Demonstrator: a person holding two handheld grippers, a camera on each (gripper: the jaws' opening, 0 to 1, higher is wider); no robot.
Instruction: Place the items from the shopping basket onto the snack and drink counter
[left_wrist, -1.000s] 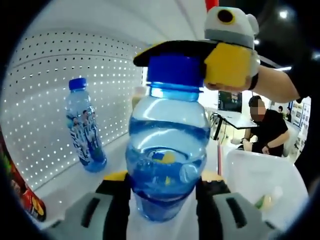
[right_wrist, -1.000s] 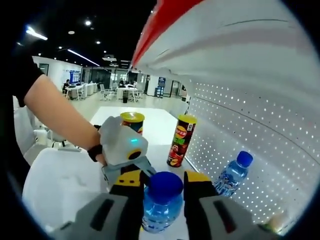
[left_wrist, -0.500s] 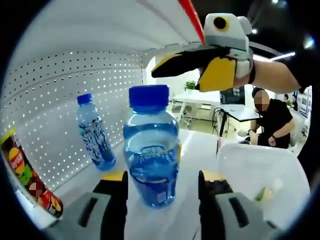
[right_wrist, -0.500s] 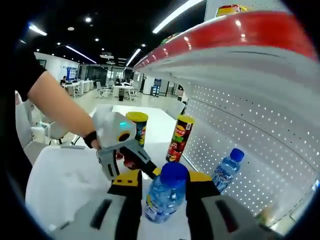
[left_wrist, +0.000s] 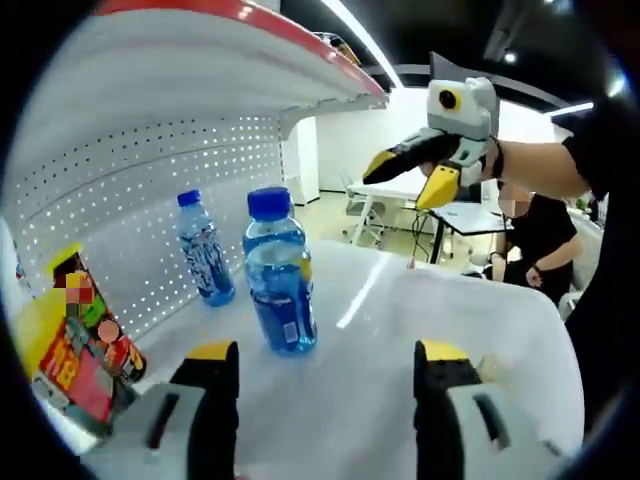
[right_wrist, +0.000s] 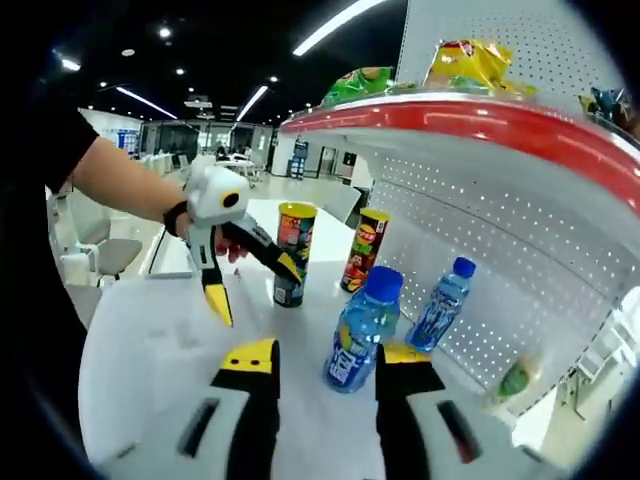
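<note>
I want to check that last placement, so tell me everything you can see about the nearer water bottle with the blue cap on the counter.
The nearer water bottle is clear plastic with a blue screw cap, a bulging upper body and a blue label low down, and looks full. It stands upright on the white counter, free of both grippers: the left gripper sits open in front of it, and the right gripper is open just beside it. A slimmer bottle stands apart behind it, near the perforated back panel.

Bright overhead strips, fisheye-warped edges.
</note>
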